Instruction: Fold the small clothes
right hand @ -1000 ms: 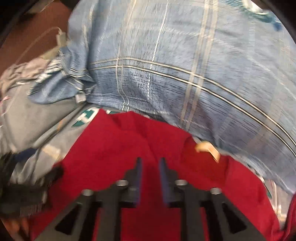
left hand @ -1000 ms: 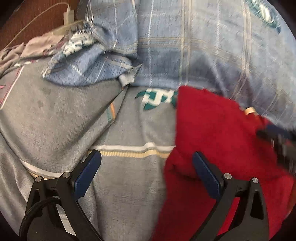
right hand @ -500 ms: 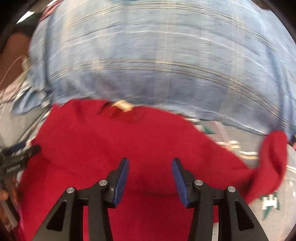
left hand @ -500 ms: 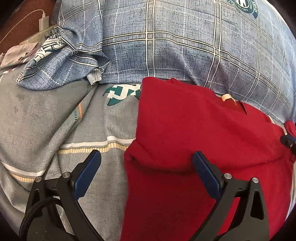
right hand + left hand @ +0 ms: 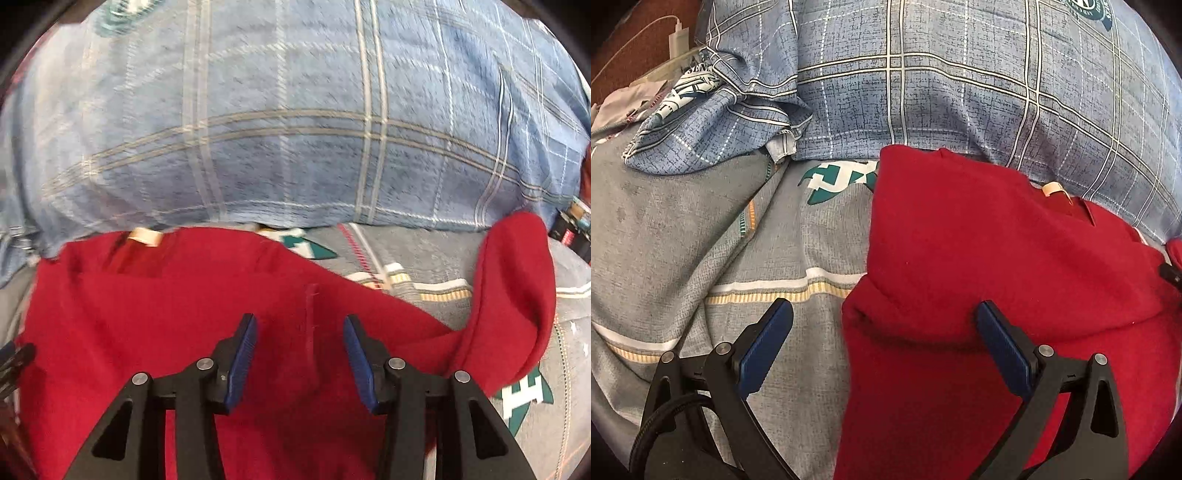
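left tool (image 5: 884, 325) is spread wide with nothing in it, one pad over the red garment (image 5: 997, 240). right tool (image 5: 300, 345) has just been opening, nothing pinched, garment under it. the garment lies on the grey bedsheet (image 5: 683, 229), against the blue plaid pillow (image 5: 942, 92).

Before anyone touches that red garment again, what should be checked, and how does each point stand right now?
1. Left tool open, nothing pinched: ok.
2. Right tool open over the red garment, pads off the cloth: ok.
3. Garment lying flat: not ok, a sleeve curls up on one side.
4. Neck label visible for orientation: ok.
5. Bedsheet beneath free of clutter: cannot tell.
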